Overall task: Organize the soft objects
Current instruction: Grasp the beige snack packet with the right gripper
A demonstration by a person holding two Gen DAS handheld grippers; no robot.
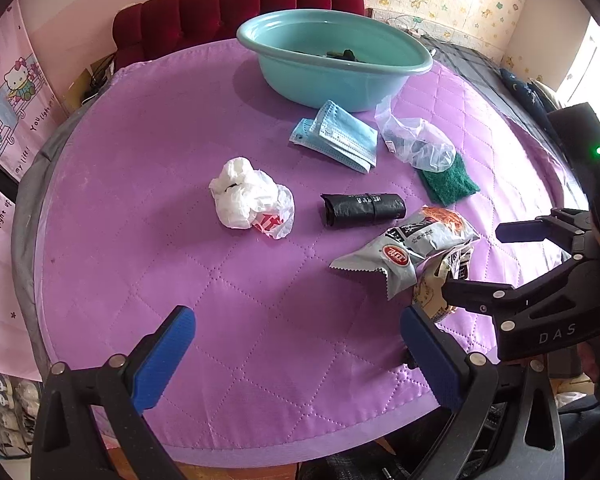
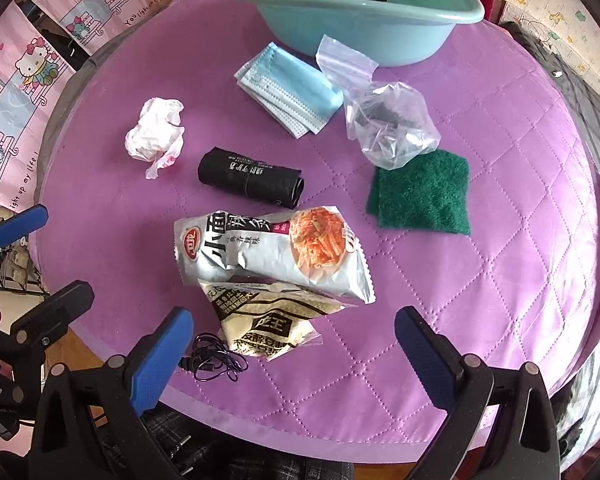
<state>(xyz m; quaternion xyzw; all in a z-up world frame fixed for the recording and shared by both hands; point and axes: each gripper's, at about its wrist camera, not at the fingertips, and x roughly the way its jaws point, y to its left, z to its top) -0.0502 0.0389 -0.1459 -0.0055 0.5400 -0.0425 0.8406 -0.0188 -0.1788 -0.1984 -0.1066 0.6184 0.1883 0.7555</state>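
On the purple quilted table lie a white crumpled plastic bag (image 1: 248, 200) (image 2: 156, 132), a black bin-bag roll (image 1: 362, 208) (image 2: 248, 178), blue face masks (image 1: 336, 136) (image 2: 288, 88), a clear plastic bag (image 2: 392, 128), a green scouring pad (image 2: 420, 196), a grey snack packet (image 1: 412, 248) (image 2: 268, 256) and a beige packet (image 2: 264, 320) partly under it. My left gripper (image 1: 296, 320) (image 2: 64, 251) stands open over bare cloth at the near edge. My right gripper (image 2: 294, 320) (image 1: 474, 261) is open, its fingers on either side of the beige packet, holding nothing.
A teal basin (image 1: 320, 84) (image 2: 352, 36) with a few dark items inside stands at the far side of the table. A black earphone cable (image 2: 216, 362) lies by the right gripper's left finger. A red padded chair back (image 1: 240, 4) is behind the table. The table edge is close below both grippers.
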